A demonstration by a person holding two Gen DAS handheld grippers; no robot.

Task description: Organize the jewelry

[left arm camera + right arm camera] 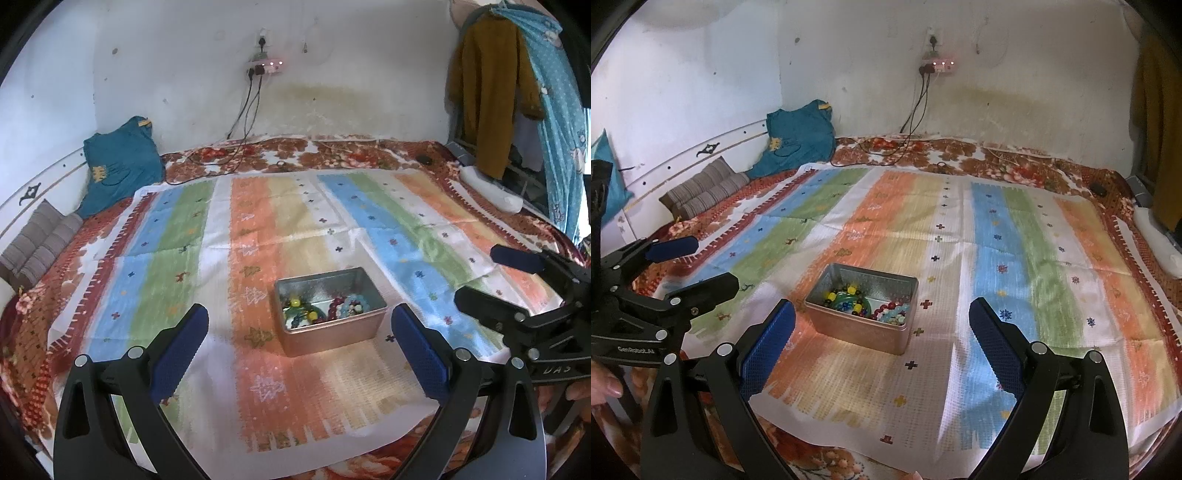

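An open rectangular metal tin (364, 330) (857, 334) stands on a striped cloth on a bed. Inside it lie beaded bracelets (345, 306) (890, 312) in red and light blue, and a green, yellow and dark beaded piece (299, 308) (846, 297). My left gripper (299, 350) is open and empty, a short way in front of the tin; it also shows at the left of the right wrist view (698, 266). My right gripper (882, 347) is open and empty, just in front of the tin; it also shows at the right of the left wrist view (491, 275).
The striped cloth (258, 236) (1015, 258) covers a floral bedspread (332, 151). A teal garment (118, 162) and a grey striped cushion (40, 240) lie at the back left. Charger cables (240, 122) hang from a wall socket. Clothes (487, 92) hang at the right.
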